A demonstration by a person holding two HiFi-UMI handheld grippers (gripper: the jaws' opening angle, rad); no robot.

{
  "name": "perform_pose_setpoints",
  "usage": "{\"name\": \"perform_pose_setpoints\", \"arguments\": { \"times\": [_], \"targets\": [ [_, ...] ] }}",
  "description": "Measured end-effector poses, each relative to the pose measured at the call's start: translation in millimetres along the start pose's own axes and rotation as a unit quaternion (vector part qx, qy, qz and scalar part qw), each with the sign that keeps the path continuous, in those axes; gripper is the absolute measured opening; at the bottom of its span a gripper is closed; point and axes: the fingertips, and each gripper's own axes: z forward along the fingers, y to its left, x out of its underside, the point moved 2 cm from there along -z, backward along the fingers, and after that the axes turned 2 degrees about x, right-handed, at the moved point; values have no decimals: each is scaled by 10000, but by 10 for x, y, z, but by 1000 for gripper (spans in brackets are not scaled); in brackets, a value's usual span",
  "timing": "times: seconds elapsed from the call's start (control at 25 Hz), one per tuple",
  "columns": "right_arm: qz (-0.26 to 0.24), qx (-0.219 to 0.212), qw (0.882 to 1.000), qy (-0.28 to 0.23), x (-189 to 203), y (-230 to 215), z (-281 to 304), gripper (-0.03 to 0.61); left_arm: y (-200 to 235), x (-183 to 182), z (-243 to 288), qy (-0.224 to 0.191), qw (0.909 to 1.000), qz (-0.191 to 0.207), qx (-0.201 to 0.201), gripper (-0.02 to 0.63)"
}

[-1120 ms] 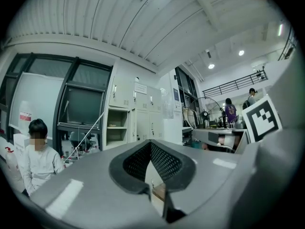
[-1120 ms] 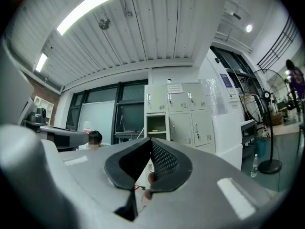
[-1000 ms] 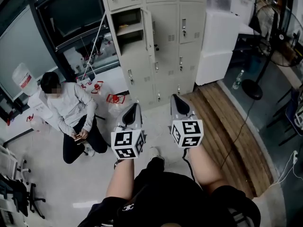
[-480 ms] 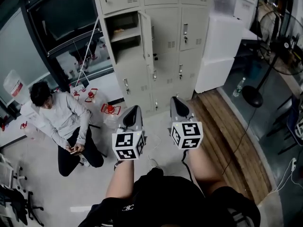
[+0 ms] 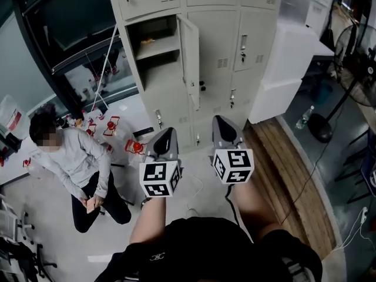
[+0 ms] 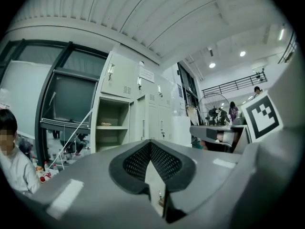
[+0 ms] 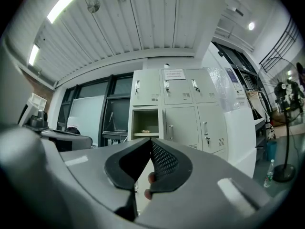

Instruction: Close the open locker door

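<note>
Pale floor (image 5: 108,234), wood strip (image 5: 282,163) right; locker door (image 5: 189,57) ajar; left gripper (image 5: 166,135), right gripper (image 5: 222,124) clenched, empty.

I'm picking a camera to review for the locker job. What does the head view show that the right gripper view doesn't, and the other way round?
Only the head view shows the wooden floor strip and the red-capped items on the floor. Only the right gripper view shows the ceiling light and the paper notice on the top lockers. Both show the open compartment with its shelf.
</note>
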Motion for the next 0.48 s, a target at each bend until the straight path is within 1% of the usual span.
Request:
{"name": "perform_pose_setpoints", "arguments": {
  "times": [0.2, 0.48],
  "targets": [
    [67, 84, 9999, -17, -41, -107, 389, 11, 245, -69, 366, 20, 10000, 3, 17, 0],
    [-44, -97, 9999, -107, -117, -219, 556, 11, 275, -64, 561, 12, 9999, -70, -150, 0]
  ]
}}
